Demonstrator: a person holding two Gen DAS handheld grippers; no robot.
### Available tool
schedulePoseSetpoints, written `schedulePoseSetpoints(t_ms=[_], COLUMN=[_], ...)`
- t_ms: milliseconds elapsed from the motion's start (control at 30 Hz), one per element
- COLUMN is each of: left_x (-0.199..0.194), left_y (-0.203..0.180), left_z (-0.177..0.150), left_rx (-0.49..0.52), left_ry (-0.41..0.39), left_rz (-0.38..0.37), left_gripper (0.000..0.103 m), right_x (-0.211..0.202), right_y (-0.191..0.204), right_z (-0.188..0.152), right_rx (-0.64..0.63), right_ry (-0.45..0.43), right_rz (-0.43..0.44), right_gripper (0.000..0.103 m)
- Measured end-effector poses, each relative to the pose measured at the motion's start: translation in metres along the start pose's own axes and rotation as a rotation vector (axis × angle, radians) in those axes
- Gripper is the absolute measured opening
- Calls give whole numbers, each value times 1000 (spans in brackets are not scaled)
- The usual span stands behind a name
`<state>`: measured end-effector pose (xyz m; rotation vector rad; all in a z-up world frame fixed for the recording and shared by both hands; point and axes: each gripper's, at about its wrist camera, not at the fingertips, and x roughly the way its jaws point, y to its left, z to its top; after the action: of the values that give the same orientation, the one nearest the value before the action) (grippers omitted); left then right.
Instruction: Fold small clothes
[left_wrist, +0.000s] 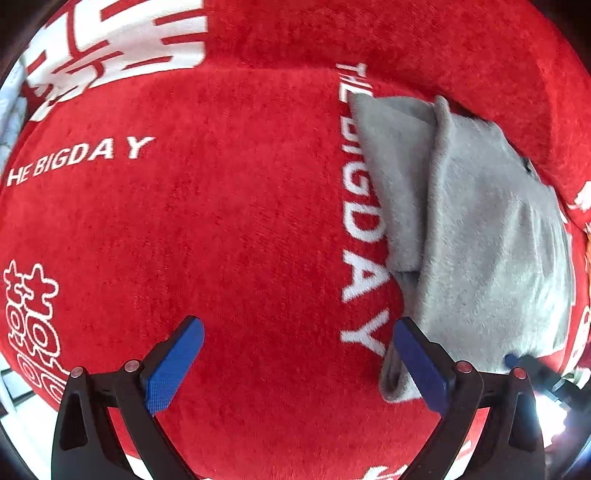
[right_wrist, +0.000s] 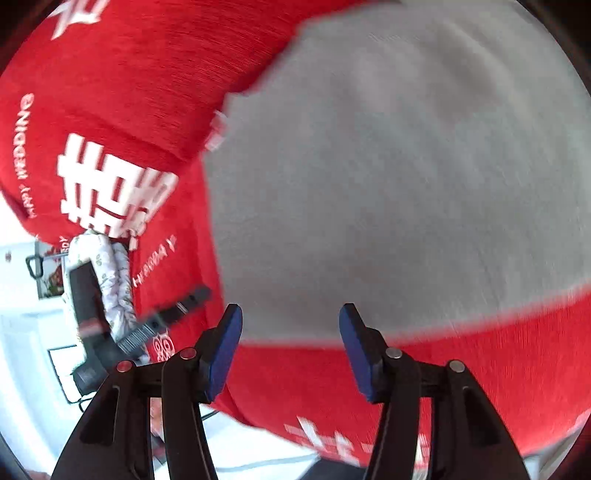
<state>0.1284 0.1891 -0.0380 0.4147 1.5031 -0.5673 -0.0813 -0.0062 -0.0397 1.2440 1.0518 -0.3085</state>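
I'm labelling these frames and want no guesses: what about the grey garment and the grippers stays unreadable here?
- Grey garment, right wrist view: motion blur smears its edges; its top and right side are cut off.
- Garment type, left wrist view: folded layers hide it.
- Right gripper, left wrist view: only one blue tip shows at the rim.

Red plush cover (left_wrist: 240, 221) (white lettering), grey garment (left_wrist: 480, 229) lying on it

A home: red wedding-print sofa cover (left_wrist: 240, 221), white door (right_wrist: 22, 350).
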Motion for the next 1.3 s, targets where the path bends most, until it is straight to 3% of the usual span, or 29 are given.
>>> schedulePoseSetpoints(t_ms=[33, 67, 100, 133, 167, 233, 367, 467, 700, 767, 900, 1067, 1200, 1300], left_x=[-1, 0, 0, 0, -1, -2, -3, 1, 6, 6, 7, 10, 11, 13], left_y=[3, 4, 6, 7, 8, 10, 21, 28, 31, 30, 26, 19, 2, -9], left_z=[0, 0, 0, 0, 0, 0, 2, 3, 12, 15, 20, 24, 26, 29], left_rx=[-14, -23, -31, -36, -39, -44, -63, -60, -36, -29, -20, -12, 7, 17], left_ry=[-6, -7, -9, -13, -16, -23, -32, -26, -15, -14, -13, -5, -3, -4], left_rz=[2, 2, 2, 5, 9, 13, 16, 38, 57, 58, 59, 71, 85, 78], left_gripper=[103, 103, 103, 103, 103, 103, 103, 103, 103, 103, 103, 103, 103, 103], right_x=[0, 3, 7, 14, 22, 36, 74, 104, 95, 84, 57, 35, 15, 3], right_y=[10, 20, 29, 37, 45, 55, 72, 78, 98, 93, 73, 44, 20, 3], right_z=[10, 22, 35, 49, 62, 85, 111, 108, 78, 70, 55, 33, 13, -3], right_rx=[-21, -39, -53, -66, -76, -103, -172, -222, -346, -330, -248, -135, -61, 1], right_ry=[-20, -38, -50, -54, -57, -79, -40, 43, 121, 125, 122, 135, 122, 101], right_rz=[7, 4, -7, -16, -27, -54, -71, -119, -106, -91, -64, -18, 30, 56], right_gripper=[58, 51, 25, 12, 6, 6, 6, 6, 10, 10, 40, 40, 54, 57])
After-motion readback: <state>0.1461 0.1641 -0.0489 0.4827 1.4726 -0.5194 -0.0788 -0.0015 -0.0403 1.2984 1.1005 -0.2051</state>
